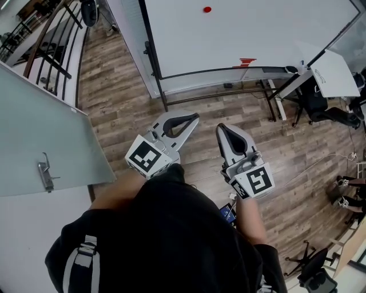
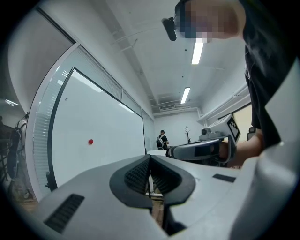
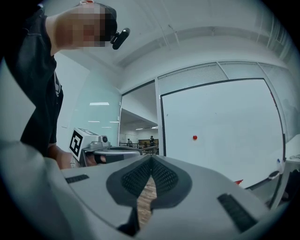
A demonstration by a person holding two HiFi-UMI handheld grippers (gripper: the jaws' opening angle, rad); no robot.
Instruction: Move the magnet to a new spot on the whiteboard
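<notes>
A small round red magnet (image 1: 207,9) sticks to the large whiteboard (image 1: 269,34) at the far end of the room; it also shows as the red magnet (image 2: 90,141) and the red magnet (image 3: 194,137) in both gripper views. My left gripper (image 1: 195,117) and right gripper (image 1: 220,129) are held level side by side over the wood floor, well short of the board. Both have their tips together with nothing between them. The left gripper (image 2: 150,158) and right gripper (image 3: 151,160) point toward the board.
A red object (image 1: 245,62) lies on the board's tray. A glass door with a metal handle (image 1: 44,171) stands at the left, a railing (image 1: 46,40) beyond it. A white desk (image 1: 331,71) and office chairs (image 1: 329,111) stand at the right. A person (image 2: 161,139) stands far off.
</notes>
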